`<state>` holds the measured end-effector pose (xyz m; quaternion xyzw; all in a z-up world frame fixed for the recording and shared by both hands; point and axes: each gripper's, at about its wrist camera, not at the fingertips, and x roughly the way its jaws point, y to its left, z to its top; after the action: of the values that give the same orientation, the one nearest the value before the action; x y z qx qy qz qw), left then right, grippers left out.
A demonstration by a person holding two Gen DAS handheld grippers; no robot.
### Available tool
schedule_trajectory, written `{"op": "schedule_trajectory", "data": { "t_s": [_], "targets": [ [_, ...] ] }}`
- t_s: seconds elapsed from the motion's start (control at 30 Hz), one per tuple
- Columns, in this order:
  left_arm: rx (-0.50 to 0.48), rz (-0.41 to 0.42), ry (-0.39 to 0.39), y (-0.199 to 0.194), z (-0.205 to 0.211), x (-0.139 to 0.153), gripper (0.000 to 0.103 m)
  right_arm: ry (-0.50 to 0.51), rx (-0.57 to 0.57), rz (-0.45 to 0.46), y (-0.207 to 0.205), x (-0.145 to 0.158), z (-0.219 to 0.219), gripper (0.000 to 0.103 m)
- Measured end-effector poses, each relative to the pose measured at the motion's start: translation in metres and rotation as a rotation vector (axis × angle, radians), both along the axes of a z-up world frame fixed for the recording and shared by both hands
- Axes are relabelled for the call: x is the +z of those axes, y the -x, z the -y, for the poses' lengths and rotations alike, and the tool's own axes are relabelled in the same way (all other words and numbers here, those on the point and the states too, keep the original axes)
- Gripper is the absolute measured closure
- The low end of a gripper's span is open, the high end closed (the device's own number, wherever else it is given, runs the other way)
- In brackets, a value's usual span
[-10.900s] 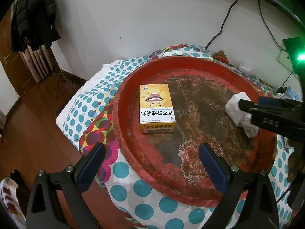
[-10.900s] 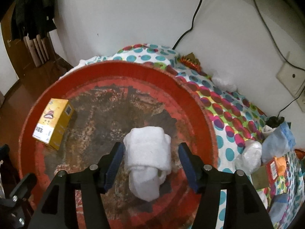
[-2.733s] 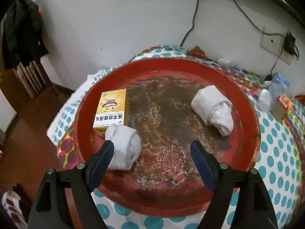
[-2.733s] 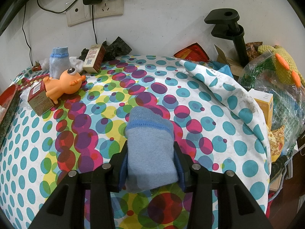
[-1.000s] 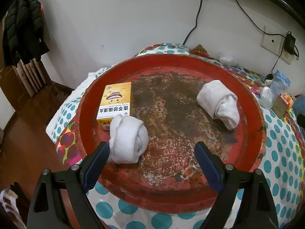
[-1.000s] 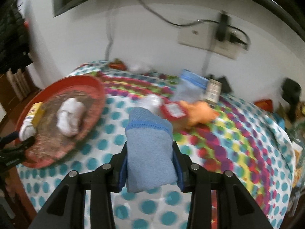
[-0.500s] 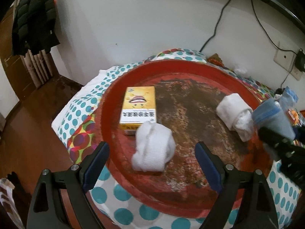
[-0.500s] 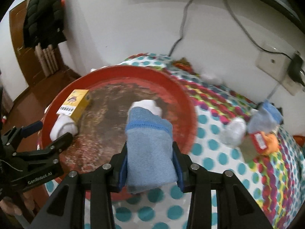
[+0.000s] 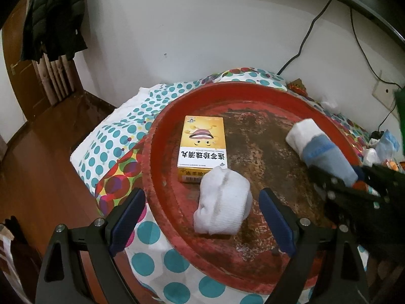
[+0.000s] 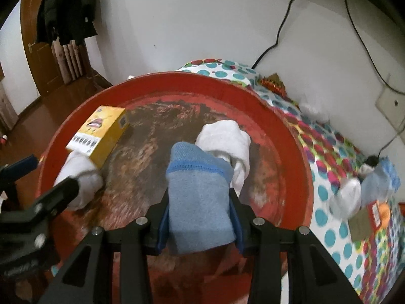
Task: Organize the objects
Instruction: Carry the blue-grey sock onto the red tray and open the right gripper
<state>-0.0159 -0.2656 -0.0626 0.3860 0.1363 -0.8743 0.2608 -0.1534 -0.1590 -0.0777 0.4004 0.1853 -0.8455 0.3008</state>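
1. Left claw (image 9: 202, 217): jaws spread wide, nothing clamped, blue pads (image 9: 127, 221) facing each other. It points forward and slightly down.
2. Right claw (image 10: 200, 217): jaws closed in on a sock (image 10: 200, 202), pads pressing both its sides, sock sticking out ahead of the tips.
3. In the left wrist view the right claw (image 9: 336, 174) enters from the right edge, well apart from the left one.

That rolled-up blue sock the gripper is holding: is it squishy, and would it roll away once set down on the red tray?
Probably squishy: the blue sock bulges between the pads of the right hand-held gripper, which pinch its sides in. It looks light, since it keeps its shape without sagging. It likely won't roll far, because the knitted bundle is soft and flattened and the red tray has a raised rim.
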Motion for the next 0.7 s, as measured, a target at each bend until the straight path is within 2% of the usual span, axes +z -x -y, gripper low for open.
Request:
{"op": "schedule_trajectory", "data": {
  "t_s": [0.2,0.33,0.5,0.57,0.7],
  "targets": [
    [-0.001,0.005,-0.001,0.001,0.002,-0.002,0.013,-0.016,-0.026,-0.017,0.022,0.001,0.012,0.062],
    [-0.006,0.011,0.001,0.002,0.001,-0.002,0.013,-0.013,-0.029,-0.026,0.021,0.002,0.012,0.061],
    [-0.014,0.009,0.013,0.003,-0.002,-0.001,0.013,0.007,-0.020,-0.017,0.016,0.005,0.009,0.052],
    [-0.019,0.005,0.020,0.003,-0.004,0.000,0.013,0.009,-0.015,-0.022,0.012,0.008,0.007,0.043],
    [-0.029,0.004,0.046,0.003,-0.008,0.002,0.013,0.038,-0.017,-0.025,0.001,0.019,-0.003,0.043]
  ]
}}
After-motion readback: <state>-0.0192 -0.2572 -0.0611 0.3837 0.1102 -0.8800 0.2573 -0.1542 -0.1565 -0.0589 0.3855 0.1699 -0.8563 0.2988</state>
